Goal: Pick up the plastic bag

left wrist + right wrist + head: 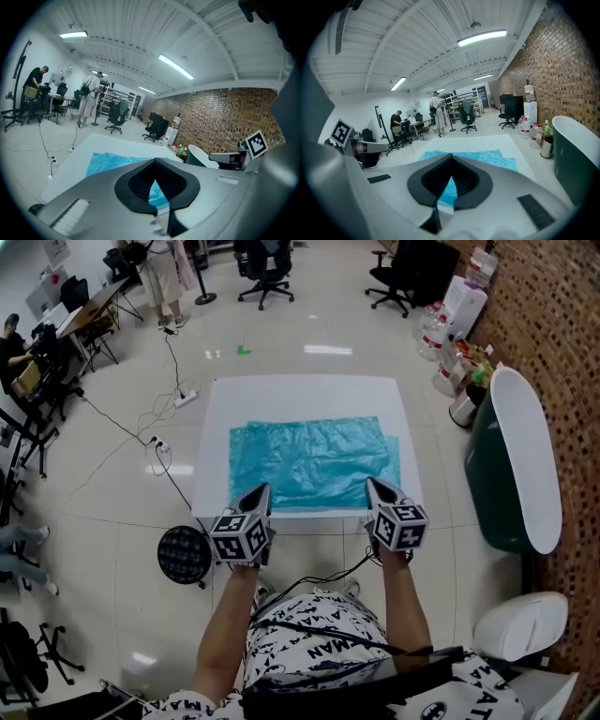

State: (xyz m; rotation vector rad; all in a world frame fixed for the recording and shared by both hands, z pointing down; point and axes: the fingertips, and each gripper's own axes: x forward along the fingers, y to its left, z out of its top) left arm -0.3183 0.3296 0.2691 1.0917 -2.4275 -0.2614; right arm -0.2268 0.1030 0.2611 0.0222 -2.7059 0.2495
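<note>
The white surface is set amid a glossy tiled floor. A brick wall and a green tub flank its right edge, and office chairs stand beyond its far edge. The plastic bag lies spread out, reaching the near edge. Your left gripper and right gripper sit over the bag's near corners, fingers closed tip to tip, apparently pinching nothing. Only the gripper views show the ceiling lights.
</note>
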